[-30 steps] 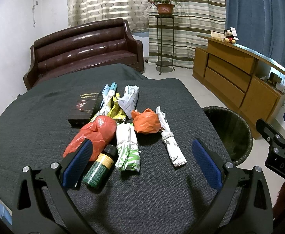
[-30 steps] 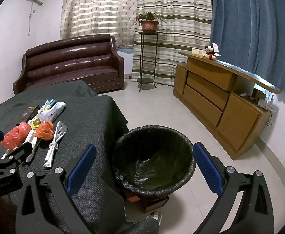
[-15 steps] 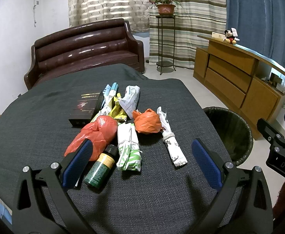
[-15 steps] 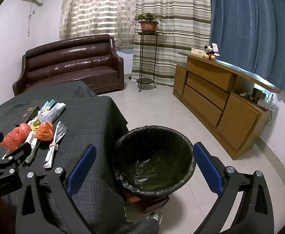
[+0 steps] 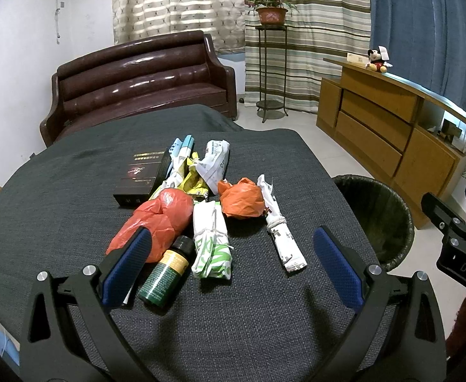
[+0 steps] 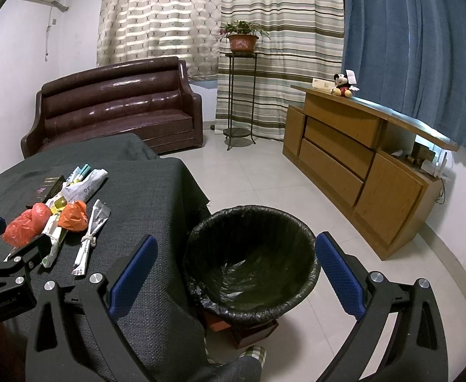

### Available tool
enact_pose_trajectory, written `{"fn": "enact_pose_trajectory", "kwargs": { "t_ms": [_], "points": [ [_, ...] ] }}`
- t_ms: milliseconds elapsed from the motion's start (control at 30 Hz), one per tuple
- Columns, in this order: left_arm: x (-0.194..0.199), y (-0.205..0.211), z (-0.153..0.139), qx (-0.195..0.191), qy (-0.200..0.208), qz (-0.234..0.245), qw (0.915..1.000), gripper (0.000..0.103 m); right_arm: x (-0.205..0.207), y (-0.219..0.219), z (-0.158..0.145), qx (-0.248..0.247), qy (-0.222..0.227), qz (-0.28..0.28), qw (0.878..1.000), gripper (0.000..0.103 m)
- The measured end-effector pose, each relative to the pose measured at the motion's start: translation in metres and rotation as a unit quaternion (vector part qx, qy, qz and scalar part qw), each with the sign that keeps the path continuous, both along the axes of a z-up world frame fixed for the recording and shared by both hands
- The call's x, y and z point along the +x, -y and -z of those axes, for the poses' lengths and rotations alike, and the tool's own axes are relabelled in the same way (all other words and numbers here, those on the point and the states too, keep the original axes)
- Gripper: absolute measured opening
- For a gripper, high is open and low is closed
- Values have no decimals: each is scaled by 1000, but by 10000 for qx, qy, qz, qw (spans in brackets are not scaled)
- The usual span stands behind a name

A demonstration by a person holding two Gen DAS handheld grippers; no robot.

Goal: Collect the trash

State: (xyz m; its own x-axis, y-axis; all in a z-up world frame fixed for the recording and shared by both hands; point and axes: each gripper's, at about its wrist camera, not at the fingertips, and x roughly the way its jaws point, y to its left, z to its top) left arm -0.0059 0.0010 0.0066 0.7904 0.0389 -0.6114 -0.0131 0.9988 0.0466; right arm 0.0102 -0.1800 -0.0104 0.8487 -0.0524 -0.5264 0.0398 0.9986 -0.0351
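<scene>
A pile of trash lies on the dark cloth table [image 5: 73,191]: a red bag [image 5: 156,219], an orange bag [image 5: 242,199], a green-and-white wrapper [image 5: 212,242], a knotted white wrapper [image 5: 280,232], a small green bottle [image 5: 166,273], a black box [image 5: 140,175] and more wrappers [image 5: 213,159] behind. My left gripper [image 5: 231,267] is open and empty, just short of the pile. My right gripper [image 6: 231,273] is open and empty above the black-lined bin [image 6: 252,254]. The bin [image 5: 376,216] stands right of the table.
A brown sofa [image 5: 137,82] stands behind the table. A wooden sideboard [image 6: 360,162] lines the right wall, with a plant stand [image 6: 239,89] by the curtains. Tiled floor [image 6: 258,175] lies between table and sideboard.
The left gripper has crept slightly forward toward the pile. The right gripper has hardly moved.
</scene>
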Motion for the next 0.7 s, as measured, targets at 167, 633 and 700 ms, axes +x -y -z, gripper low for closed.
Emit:
{"fn": "enact_pose_trajectory", "kwargs": {
  "t_ms": [167, 633, 700],
  "points": [
    [0, 0, 0, -1, 0, -2, 10000, 99, 0, 0, 1, 2, 5, -2, 10000, 97],
    [-3, -2, -3, -4, -33, 17, 10000, 96, 1, 6, -14, 83, -96, -8, 9999, 97],
    [-3, -2, -4, -10, -15, 16, 10000, 93, 3, 4, -11, 101, -134, -38, 9999, 97]
  ]
}}
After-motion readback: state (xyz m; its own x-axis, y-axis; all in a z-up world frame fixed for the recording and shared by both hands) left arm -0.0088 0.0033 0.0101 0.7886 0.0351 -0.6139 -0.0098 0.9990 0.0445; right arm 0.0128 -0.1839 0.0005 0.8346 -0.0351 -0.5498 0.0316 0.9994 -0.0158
